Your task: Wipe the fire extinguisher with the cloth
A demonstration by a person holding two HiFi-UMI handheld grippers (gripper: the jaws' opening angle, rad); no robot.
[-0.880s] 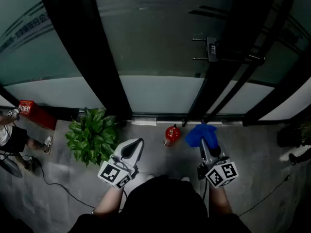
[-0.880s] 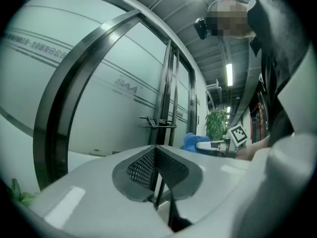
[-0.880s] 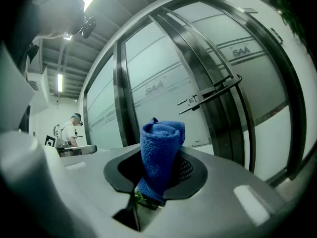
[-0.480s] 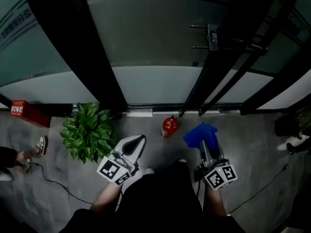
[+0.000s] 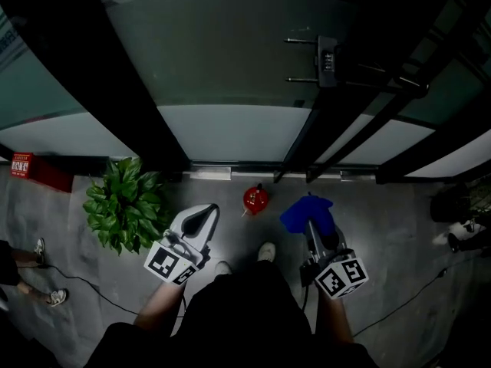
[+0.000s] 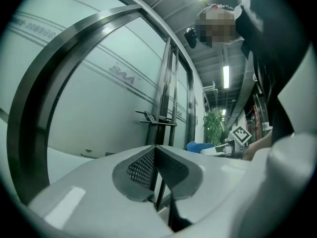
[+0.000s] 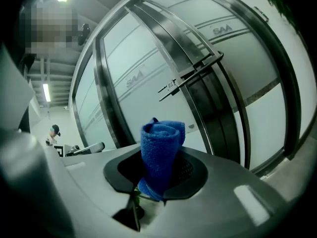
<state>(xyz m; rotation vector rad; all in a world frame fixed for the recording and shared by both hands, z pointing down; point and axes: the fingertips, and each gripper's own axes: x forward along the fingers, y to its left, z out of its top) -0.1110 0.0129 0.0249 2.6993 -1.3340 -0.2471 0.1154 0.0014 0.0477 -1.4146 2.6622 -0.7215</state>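
Observation:
A small red fire extinguisher (image 5: 255, 199) stands on the grey floor by the foot of the glass doors. My right gripper (image 5: 308, 219) is shut on a blue cloth (image 5: 306, 212), held a little to the right of the extinguisher; in the right gripper view the rolled cloth (image 7: 161, 152) sticks up from between the jaws. My left gripper (image 5: 199, 219) hangs left of the extinguisher, jaws shut with nothing between them; its dark pads (image 6: 156, 167) meet in the left gripper view.
A potted green plant (image 5: 123, 202) stands on the floor at the left. Glass doors with a metal handle (image 5: 326, 60) fill the far side. A red box (image 5: 31, 171) lies at far left. A cable (image 5: 92, 291) runs across the floor.
The view has shifted forward toward the doors; the extinguisher and both grippers sit slightly lower-left in the picture. The cloth stays gripped on the right.

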